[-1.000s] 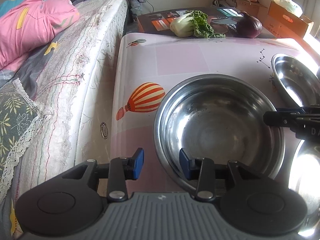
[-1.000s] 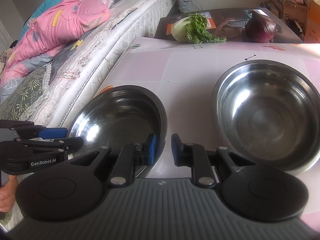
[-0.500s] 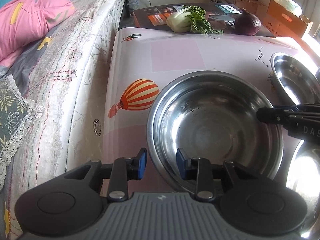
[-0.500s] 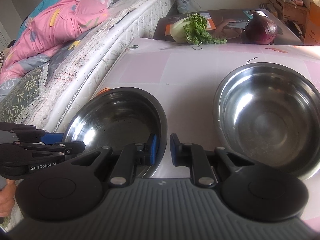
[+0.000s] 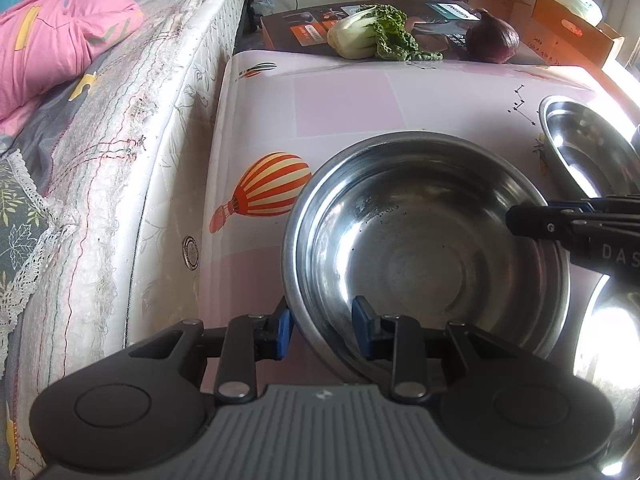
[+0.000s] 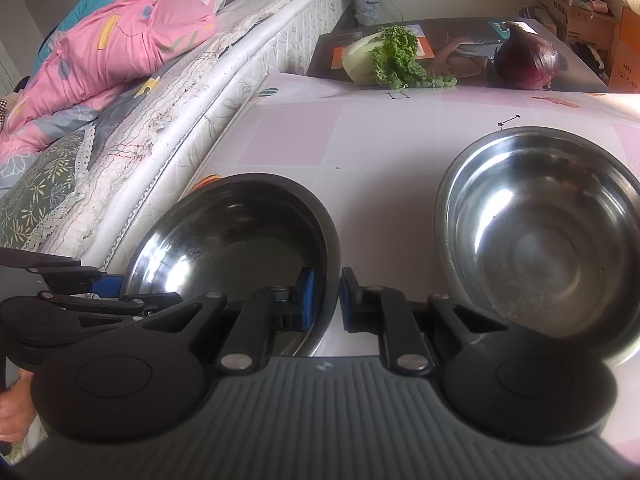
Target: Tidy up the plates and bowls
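Two bowls on the bench, one bowl near the left edge beside the bed, second bowl toward the right edge, cabbage and onion on a box behind the far edge

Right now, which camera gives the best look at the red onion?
The right wrist view: the red onion is larger and sharper there, on the dark box beyond the table. The left wrist view shows it too, but smaller, near the top edge.
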Demonstrator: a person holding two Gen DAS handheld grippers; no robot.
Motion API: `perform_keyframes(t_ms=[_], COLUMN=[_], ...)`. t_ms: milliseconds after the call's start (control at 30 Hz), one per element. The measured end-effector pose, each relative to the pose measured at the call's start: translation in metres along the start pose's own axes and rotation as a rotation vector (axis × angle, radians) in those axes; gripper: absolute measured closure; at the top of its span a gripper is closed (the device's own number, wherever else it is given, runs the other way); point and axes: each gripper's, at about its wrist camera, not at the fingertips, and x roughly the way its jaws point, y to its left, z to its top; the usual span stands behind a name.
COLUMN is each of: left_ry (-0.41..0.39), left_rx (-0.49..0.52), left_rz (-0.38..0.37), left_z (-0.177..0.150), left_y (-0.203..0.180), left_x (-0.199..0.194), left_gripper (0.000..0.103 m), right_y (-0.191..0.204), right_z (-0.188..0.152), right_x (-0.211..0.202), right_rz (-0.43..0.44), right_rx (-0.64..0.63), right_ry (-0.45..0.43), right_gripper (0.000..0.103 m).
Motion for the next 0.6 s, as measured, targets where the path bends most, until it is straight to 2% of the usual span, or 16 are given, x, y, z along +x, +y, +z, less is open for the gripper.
perform_keyframes(t_ms=[600], left_ry=[-0.042], left_rx=[0.014], left_rz=[0.018], left_z=[-0.002], left_y=[0.0], left_x=[-0.013], left_gripper=[0.075], right_y=[0.008], right_z=[0.003], right_x=[-0.014], right_rz=[-0.019], right_rx=[-0.054], right_ry=[-0.039], right_gripper=[0.091])
